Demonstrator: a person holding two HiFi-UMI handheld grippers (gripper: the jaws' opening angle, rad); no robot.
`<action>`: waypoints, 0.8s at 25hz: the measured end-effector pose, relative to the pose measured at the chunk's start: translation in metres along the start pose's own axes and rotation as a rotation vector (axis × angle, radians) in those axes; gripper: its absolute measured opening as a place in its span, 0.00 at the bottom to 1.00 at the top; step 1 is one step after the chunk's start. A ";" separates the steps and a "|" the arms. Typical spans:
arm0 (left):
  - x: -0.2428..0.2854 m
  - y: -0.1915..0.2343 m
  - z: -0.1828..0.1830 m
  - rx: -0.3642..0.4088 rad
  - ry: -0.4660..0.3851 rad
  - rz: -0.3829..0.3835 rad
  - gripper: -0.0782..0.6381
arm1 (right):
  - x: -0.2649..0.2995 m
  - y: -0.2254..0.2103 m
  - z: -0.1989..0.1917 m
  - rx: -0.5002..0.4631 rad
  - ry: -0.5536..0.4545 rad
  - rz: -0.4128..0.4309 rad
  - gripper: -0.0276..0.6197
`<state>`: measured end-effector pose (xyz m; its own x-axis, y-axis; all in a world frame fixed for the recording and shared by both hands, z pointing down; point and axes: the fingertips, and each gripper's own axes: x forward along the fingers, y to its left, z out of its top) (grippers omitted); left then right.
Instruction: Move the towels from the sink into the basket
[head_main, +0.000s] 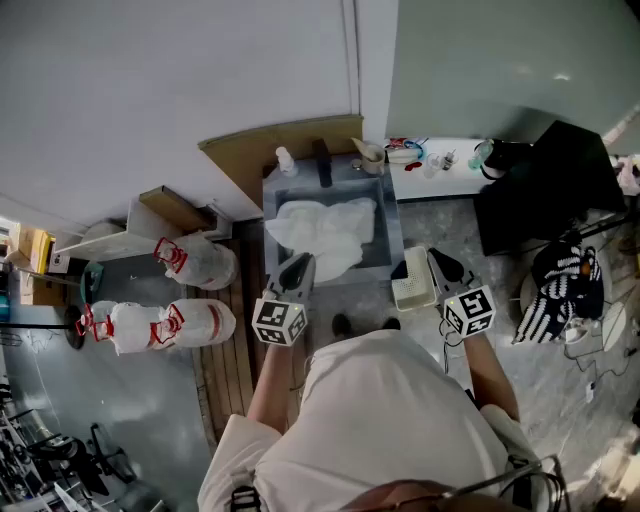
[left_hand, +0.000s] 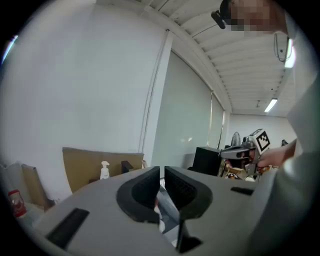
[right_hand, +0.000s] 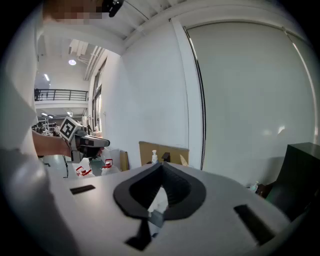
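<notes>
White towels (head_main: 322, 232) lie heaped in the grey sink (head_main: 385, 235) in front of me in the head view. A small white basket (head_main: 411, 281) sits just right of the sink's near corner. My left gripper (head_main: 299, 264) hovers at the near edge of the sink beside the towels, its jaws shut with nothing between them (left_hand: 162, 172). My right gripper (head_main: 433, 257) hangs above the basket's right side, also shut and empty (right_hand: 161, 167). Each gripper view looks over the sink toward the wall, and little of the towels shows past the jaws.
Large water jugs (head_main: 196, 263) with red handles stand on the floor at the left. A soap bottle (head_main: 286, 160) and a dark faucet (head_main: 322, 165) sit at the sink's back, with cardboard (head_main: 270, 145) behind. A cluttered white counter (head_main: 432, 160), a black box (head_main: 545, 190) and striped cloth (head_main: 565, 282) lie right.
</notes>
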<state>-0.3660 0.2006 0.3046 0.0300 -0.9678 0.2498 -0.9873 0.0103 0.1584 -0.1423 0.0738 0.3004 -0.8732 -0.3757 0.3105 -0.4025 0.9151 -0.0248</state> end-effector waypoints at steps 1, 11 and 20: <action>0.001 0.001 0.001 0.001 0.000 -0.001 0.15 | 0.001 0.000 0.001 -0.001 -0.001 0.000 0.03; 0.011 0.008 0.001 -0.002 0.010 -0.010 0.15 | 0.014 -0.001 0.005 -0.001 -0.004 0.007 0.03; 0.050 0.021 -0.045 0.143 0.204 -0.054 0.16 | 0.023 -0.016 -0.011 0.062 0.031 -0.030 0.04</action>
<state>-0.3780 0.1641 0.3637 0.0999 -0.8951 0.4345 -0.9950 -0.0901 0.0433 -0.1534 0.0521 0.3185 -0.8517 -0.3976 0.3413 -0.4458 0.8921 -0.0732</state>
